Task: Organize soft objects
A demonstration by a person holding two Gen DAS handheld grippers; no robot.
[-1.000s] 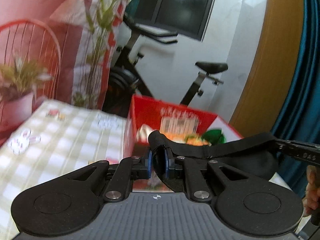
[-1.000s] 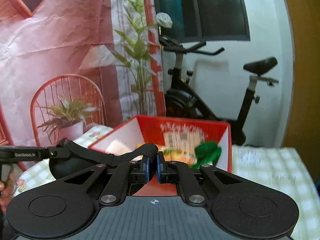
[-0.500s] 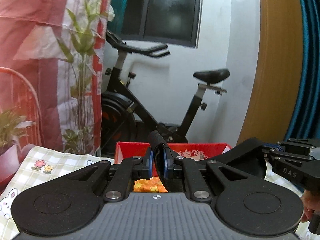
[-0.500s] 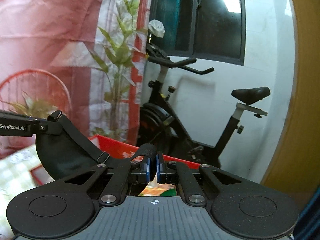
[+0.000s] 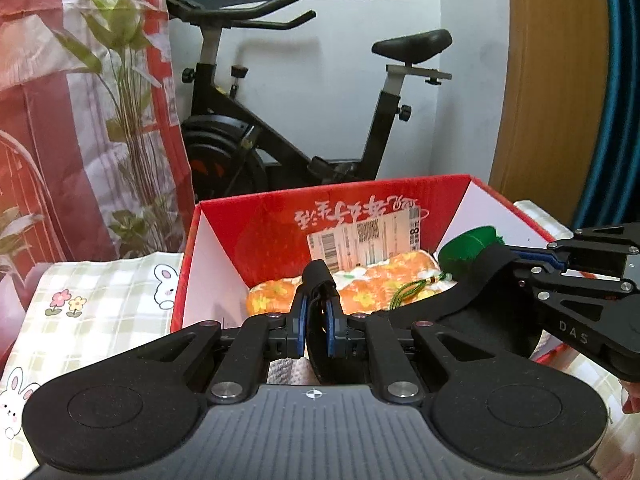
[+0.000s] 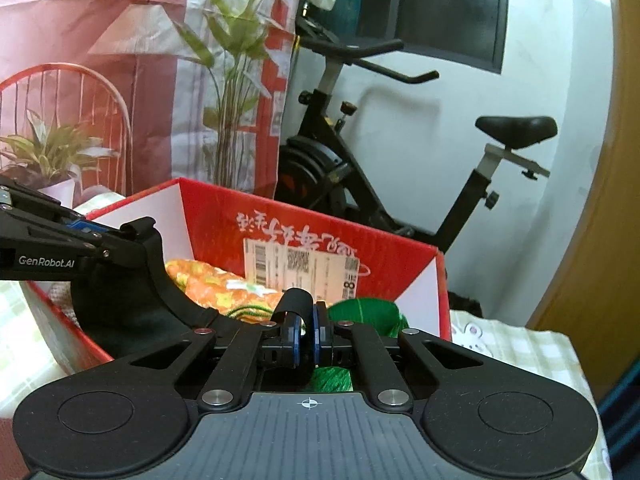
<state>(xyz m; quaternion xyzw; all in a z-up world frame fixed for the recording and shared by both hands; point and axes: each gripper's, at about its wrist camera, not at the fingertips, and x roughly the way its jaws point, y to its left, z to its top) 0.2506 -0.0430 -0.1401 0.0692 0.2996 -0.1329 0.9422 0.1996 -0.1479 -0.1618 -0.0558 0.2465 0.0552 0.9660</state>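
Note:
A black eye mask (image 5: 484, 320) with a strap hangs stretched between both grippers above an open red box (image 5: 248, 232). My left gripper (image 5: 316, 310) is shut on one strap end, which loops up between its blue pads. My right gripper (image 6: 306, 330) is shut on the other end, and the mask body (image 6: 120, 312) sags toward the left gripper (image 6: 130, 236). The right gripper (image 5: 518, 265) reaches in from the right in the left wrist view. Inside the box lie an orange flowered soft item (image 5: 360, 294), a green soft item (image 6: 368, 312) and a green tasselled cord (image 5: 412, 292).
The box (image 6: 208, 216) stands on a checked tablecloth with rabbit prints (image 5: 92, 312). Behind it is an exercise bike (image 5: 248, 132), a red printed backdrop with plants (image 6: 100, 80), a white wall and a wooden door (image 5: 552, 80) on the right.
Both grippers have swung toward the red box and dipped, carrying the black mask. The box's inside, hidden half a second ago, now shows below them. Both stay shut.

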